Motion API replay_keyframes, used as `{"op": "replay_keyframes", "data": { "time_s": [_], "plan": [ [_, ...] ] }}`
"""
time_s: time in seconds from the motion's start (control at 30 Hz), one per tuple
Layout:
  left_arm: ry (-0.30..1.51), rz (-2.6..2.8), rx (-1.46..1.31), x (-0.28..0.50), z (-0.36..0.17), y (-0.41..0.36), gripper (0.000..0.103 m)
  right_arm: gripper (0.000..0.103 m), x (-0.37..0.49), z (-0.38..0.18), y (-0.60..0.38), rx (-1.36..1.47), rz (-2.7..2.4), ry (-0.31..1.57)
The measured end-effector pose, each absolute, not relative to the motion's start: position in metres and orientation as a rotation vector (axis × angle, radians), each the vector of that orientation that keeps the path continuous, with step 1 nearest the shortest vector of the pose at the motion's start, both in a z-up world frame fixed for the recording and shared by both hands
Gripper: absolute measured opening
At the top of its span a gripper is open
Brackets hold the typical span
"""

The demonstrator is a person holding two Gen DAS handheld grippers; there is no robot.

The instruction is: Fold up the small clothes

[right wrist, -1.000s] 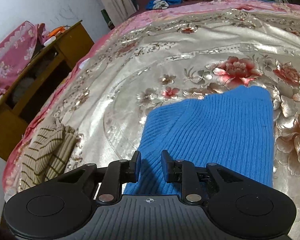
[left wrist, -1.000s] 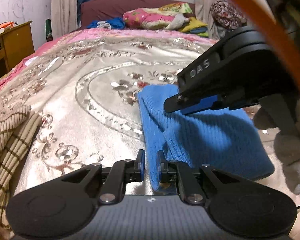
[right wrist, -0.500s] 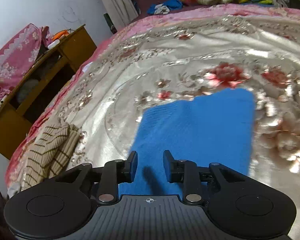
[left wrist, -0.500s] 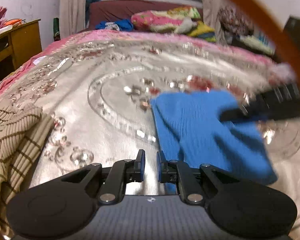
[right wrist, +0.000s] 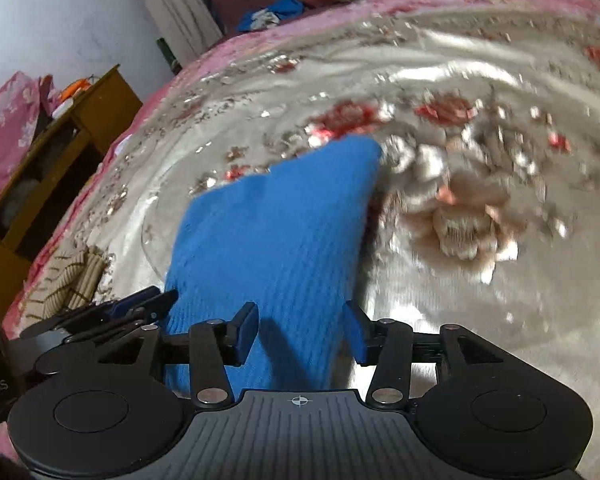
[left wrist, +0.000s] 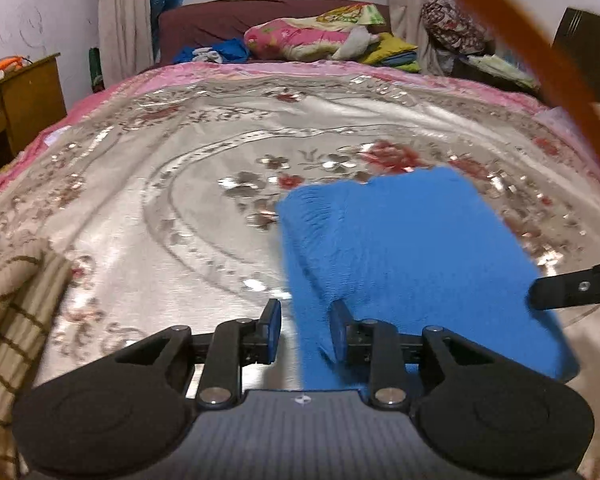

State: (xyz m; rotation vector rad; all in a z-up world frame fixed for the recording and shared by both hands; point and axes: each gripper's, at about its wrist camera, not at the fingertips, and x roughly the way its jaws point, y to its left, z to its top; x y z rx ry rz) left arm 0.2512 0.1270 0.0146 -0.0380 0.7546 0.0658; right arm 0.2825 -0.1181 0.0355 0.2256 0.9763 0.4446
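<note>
A folded blue knit garment (left wrist: 400, 248) lies flat on the shiny floral bedspread (left wrist: 180, 208). My left gripper (left wrist: 305, 334) is open at the garment's near left edge, one finger over the cloth and one over the bedspread. My right gripper (right wrist: 300, 330) is open over the garment's (right wrist: 276, 232) near end and holds nothing. The right gripper's finger shows at the right edge of the left wrist view (left wrist: 572, 286). The left gripper shows at the lower left of the right wrist view (right wrist: 112, 316).
A beige striped knit garment (left wrist: 8, 304) lies at the bed's near left edge; it also shows in the right wrist view (right wrist: 66, 280). A wooden desk (right wrist: 60, 148) stands left of the bed. Pillows and bedding (left wrist: 316, 36) are piled at the headboard. An orange cable (left wrist: 540, 64) crosses the upper right.
Both grippers have opened wider. The right gripper has swung down and back from above the garment to its near end. The blue garment now lies flat.
</note>
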Motion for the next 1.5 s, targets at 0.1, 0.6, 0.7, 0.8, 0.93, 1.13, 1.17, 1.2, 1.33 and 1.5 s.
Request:
{"op": "replay_keyframes", "data": {
  "time_s": [0.1, 0.6, 0.7, 0.8, 0.93, 1.13, 1.17, 1.2, 1.33, 1.5],
  "plan": [
    [0.799, 0.085, -0.084, 0.253, 0.013, 0.142, 0.034, 0.057, 0.284, 0.020, -0.125, 0.336, 0.473, 1.002],
    [0.742, -0.092, -0.200, 0.246, 0.019, 0.136, 0.053, 0.071, 0.286, 0.001, -0.133, 0.436, 0.500, 0.985],
    [0.780, -0.090, -0.167, 0.258, 0.009, 0.135, 0.069, 0.074, 0.289, -0.006, -0.125, 0.443, 0.499, 0.999],
    [0.794, -0.100, -0.242, 0.265, 0.001, 0.146, 0.071, 0.077, 0.293, -0.010, -0.118, 0.457, 0.498, 0.992],
    [0.804, -0.152, -0.329, 0.263, -0.007, 0.155, 0.067, 0.078, 0.297, -0.016, -0.115, 0.483, 0.505, 0.988],
    [0.822, -0.204, -0.365, 0.251, -0.008, 0.146, 0.044, 0.036, 0.292, -0.019, -0.120, 0.537, 0.514, 1.029],
    [0.825, -0.208, -0.369, 0.248, -0.007, 0.145, 0.041, 0.032, 0.289, -0.019, -0.123, 0.545, 0.518, 1.031],
    [0.829, -0.215, -0.375, 0.244, -0.004, 0.143, 0.039, 0.030, 0.286, -0.017, -0.124, 0.546, 0.523, 1.030],
    [0.838, -0.279, -0.365, 0.214, 0.007, 0.131, 0.037, 0.028, 0.268, -0.002, -0.135, 0.526, 0.552, 1.029],
    [0.881, -0.343, -0.330, 0.169, 0.006, 0.109, 0.037, 0.028, 0.233, 0.008, -0.167, 0.500, 0.562, 1.062]
  ]
}}
